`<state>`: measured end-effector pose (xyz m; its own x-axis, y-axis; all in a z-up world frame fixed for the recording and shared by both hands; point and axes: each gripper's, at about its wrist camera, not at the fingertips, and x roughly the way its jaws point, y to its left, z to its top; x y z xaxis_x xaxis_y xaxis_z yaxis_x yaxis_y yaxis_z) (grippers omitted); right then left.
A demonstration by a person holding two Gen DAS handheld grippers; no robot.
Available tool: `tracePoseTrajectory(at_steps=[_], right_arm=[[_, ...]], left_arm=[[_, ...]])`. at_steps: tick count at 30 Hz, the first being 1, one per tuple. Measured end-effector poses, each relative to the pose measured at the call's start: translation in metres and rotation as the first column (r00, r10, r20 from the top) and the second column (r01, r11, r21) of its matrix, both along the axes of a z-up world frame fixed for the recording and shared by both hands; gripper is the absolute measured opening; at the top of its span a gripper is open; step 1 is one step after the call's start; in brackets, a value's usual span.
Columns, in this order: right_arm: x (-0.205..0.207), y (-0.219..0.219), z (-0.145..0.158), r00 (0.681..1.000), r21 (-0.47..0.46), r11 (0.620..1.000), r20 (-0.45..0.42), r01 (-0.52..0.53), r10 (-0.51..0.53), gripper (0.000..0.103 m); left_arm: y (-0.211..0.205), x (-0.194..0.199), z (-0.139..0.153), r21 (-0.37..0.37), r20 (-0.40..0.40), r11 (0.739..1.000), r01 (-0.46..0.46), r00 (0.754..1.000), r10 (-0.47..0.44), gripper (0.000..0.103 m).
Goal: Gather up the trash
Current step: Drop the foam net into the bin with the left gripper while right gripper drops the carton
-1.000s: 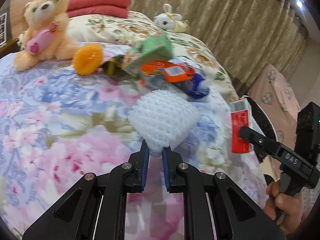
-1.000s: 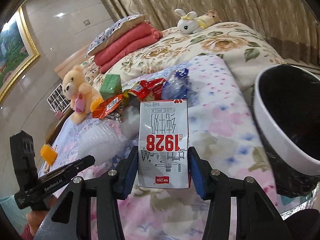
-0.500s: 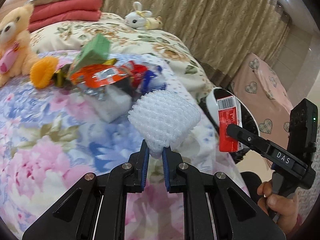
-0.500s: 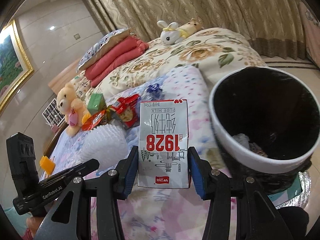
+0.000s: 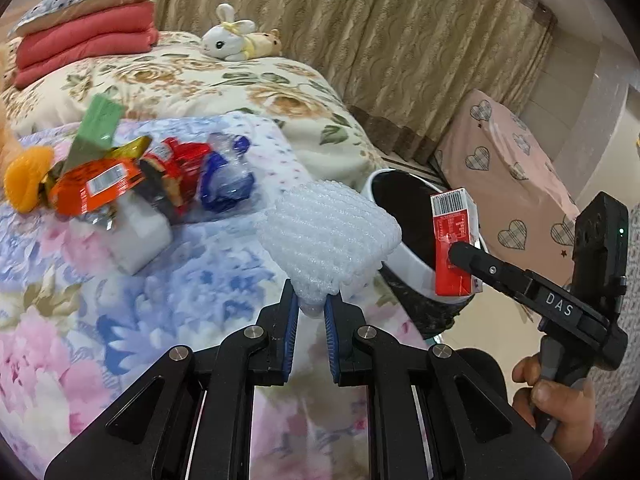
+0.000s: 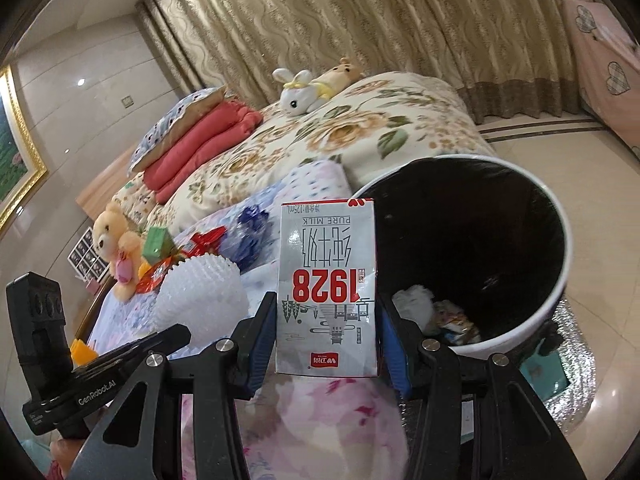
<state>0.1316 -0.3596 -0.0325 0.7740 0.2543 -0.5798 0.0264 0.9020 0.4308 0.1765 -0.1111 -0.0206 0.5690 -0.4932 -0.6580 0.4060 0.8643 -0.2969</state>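
Floral bed (image 5: 100, 320), bin (image 6: 556, 216) at its right; left gripper (image 5: 311, 316) pinches foam net (image 5: 328, 236), right gripper (image 6: 326, 344) clamps milk carton (image 6: 326, 288).

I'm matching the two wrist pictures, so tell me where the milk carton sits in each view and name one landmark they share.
Left wrist view: the milk carton is at the right, red side showing, held by the right gripper in front of the trash bin.
Right wrist view: the carton is at centre, upside down, between the gripper's pads, the bin to its right.
Shared landmark: the white plush rabbit on the bed.
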Motion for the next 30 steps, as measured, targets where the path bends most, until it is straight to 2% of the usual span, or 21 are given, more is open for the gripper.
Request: tracePoseTrajectory(at_steps=[14, 30], right_arm=[[0.002, -0.042, 0.004, 0.997, -0.004, 0.997, -0.004, 0.076, -0.076, 0.049], [0.019, -0.071, -0.009, 0.994, 0.008, 0.995, -0.056, 0.098, -0.097, 0.049]], left_arm=[[-0.045, 0.011, 0.009, 0.001, 0.012, 0.998, 0.070, 0.997, -0.070, 0.012], [-0.092, 0.025, 0.012, 0.015, 0.010, 0.991, 0.130, 0.991, -0.131, 0.012]])
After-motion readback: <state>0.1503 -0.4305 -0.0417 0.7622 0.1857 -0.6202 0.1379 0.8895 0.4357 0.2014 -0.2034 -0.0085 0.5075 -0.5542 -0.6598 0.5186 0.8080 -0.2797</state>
